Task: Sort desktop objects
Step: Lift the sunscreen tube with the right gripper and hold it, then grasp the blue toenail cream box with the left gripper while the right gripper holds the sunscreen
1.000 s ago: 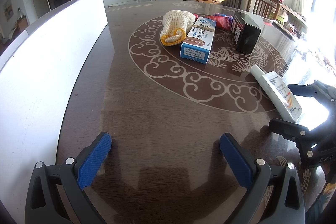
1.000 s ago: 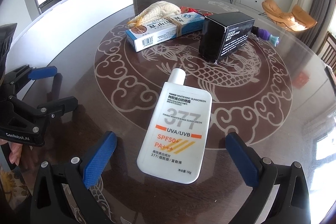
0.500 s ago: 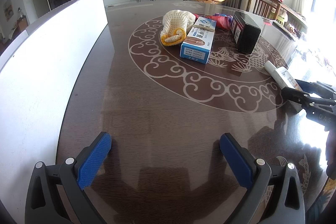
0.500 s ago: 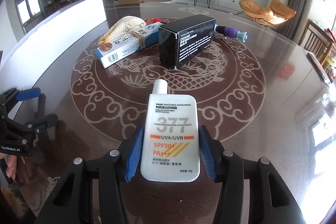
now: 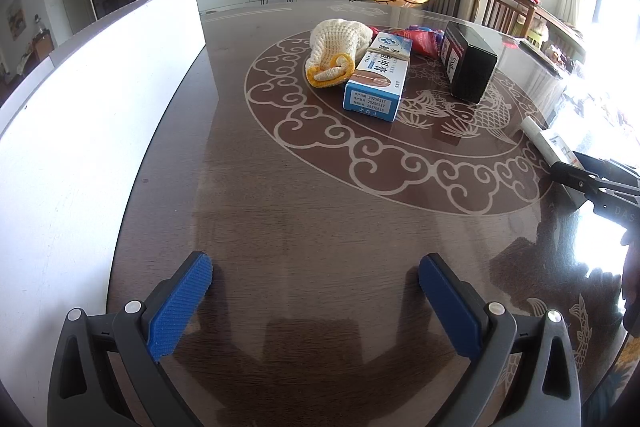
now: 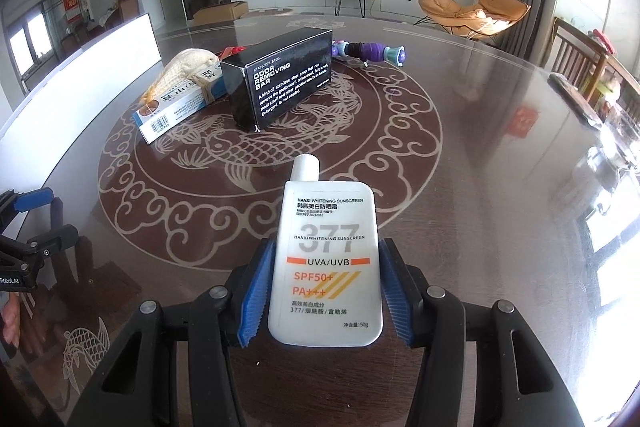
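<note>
Sunscreen bottle (image 6: pixel 326 263) sits clamped in the right claw (image 6: pixel 324 291), blue pads pressing its two flat edges near the base, its long axis running straight out ahead with the cap toward the black box (image 6: pixel 280 79) and the toothpaste box (image 6: pixel 176 105) on the worktop (image 6: pixel 480 187). It seems lifted just clear. The left claw (image 5: pixel 316 311) hangs wide open and empty, well apart at the white board's side.
</note>
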### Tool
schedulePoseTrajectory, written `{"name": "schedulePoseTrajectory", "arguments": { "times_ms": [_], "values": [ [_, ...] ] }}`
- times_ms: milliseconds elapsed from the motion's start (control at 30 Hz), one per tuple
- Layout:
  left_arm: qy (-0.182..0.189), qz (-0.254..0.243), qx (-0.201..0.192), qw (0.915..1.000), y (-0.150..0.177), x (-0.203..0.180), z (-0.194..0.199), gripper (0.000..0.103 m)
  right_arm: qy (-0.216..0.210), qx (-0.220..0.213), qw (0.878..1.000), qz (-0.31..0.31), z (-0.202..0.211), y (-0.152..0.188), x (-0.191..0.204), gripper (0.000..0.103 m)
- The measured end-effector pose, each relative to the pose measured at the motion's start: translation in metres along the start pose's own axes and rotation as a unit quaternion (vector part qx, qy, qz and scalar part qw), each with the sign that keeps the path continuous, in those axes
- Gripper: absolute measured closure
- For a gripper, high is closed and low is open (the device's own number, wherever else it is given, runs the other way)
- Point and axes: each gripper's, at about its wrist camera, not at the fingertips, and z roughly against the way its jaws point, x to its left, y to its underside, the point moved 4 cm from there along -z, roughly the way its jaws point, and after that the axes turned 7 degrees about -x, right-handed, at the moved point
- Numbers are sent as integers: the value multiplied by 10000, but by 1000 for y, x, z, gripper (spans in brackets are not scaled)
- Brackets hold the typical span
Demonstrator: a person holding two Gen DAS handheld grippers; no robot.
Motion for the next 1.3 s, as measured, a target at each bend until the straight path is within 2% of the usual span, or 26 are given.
{"name": "schedulePoseTrajectory", "arguments": {
  "times_ms": [367, 500, 667, 800, 833, 867, 933, 1133, 1200, 1267, 1300],
  "values": [
    [105, -120, 108, 9998, -9, -3, -9, 0, 109, 46, 9999, 119, -1, 2, 2, 38],
    [167, -197, 249, 9994, -34, -12, -32, 0, 121, 60, 9999, 74, -2, 2, -1, 34],
    [393, -465, 201, 9979, -77, -39, -73, 0, 137, 59, 9999, 83, -3, 2, -3, 34],
    [245, -331, 48, 9991, -105, -50, -97, 1, 151, 66, 9998, 71, -4, 1, -4, 32],
    [223, -292, -88, 9993, -109, -51, -96, 26, 152, 65, 9998, 71, -4, 2, -4, 32],
    [193, -262, -224, 9992, -110, -51, -91, 57, 152, 65, 9998, 71, -4, 2, -5, 32],
    [178, -264, -189, 9993, -104, -51, -80, 62, 154, 66, 9998, 70, -4, 2, -5, 32],
    [161, -192, -259, 9994, -30, -36, -5, 61, 157, 67, 9998, 69, -5, 2, -6, 32],
    [188, -168, -243, 9994, -14, -30, 11, 56, 157, 67, 9998, 68, -5, 2, -6, 32],
    [289, -154, -80, 9994, -11, -28, 13, 20, 167, 74, 9998, 56, -5, 2, -7, 31],
    [308, -137, -24, 9994, -12, -29, 10, 17, 129, 75, 9999, 29, -5, 1, -6, 30]
  ]
}}
